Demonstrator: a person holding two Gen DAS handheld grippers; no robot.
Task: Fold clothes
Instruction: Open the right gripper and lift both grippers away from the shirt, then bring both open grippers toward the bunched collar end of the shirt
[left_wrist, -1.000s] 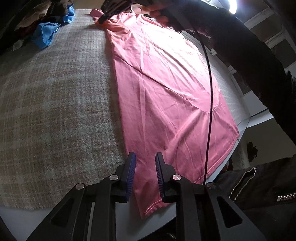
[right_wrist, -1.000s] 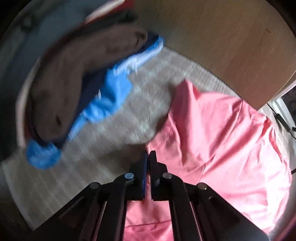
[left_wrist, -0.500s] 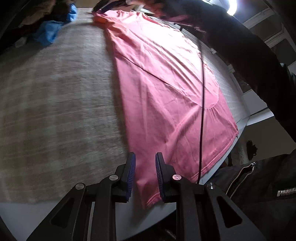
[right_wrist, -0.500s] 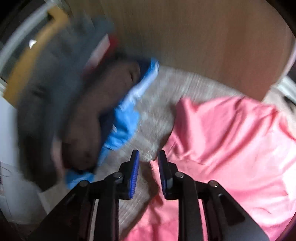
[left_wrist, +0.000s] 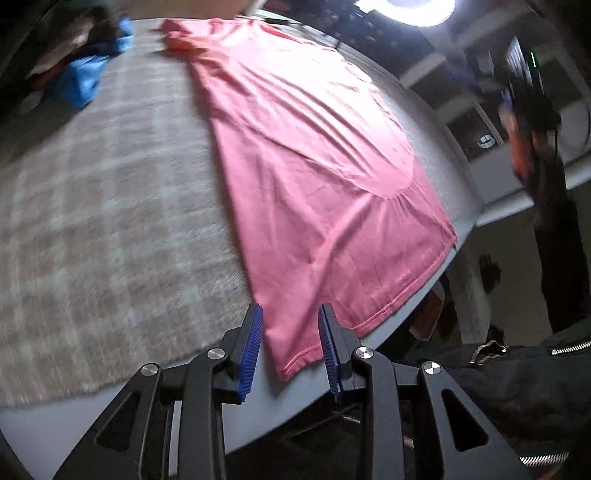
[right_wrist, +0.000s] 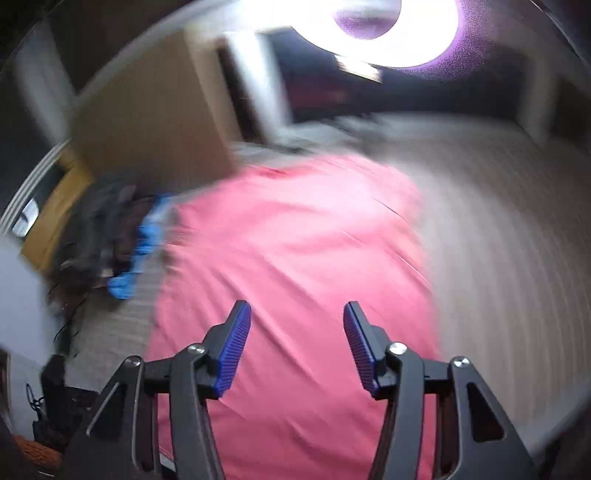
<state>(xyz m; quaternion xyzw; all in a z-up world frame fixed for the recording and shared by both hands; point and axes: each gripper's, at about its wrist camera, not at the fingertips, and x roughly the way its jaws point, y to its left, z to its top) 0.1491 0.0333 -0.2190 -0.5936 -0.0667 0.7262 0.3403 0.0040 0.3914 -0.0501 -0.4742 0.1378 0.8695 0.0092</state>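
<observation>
The pink T-shirt (left_wrist: 314, 177) lies flat on the plaid cloth (left_wrist: 110, 206) covering the surface, its hem at the near edge. The left tongs (left_wrist: 290, 350) are opening; the hem corner shows between the pads, but contact cannot be confirmed. The right tongs (right_wrist: 297, 343) are opening above the shirt, nothing between them. The right wrist view is motion-blurred. A clothes pile (left_wrist: 79, 74) at the far corner is hard to make out.
</observation>
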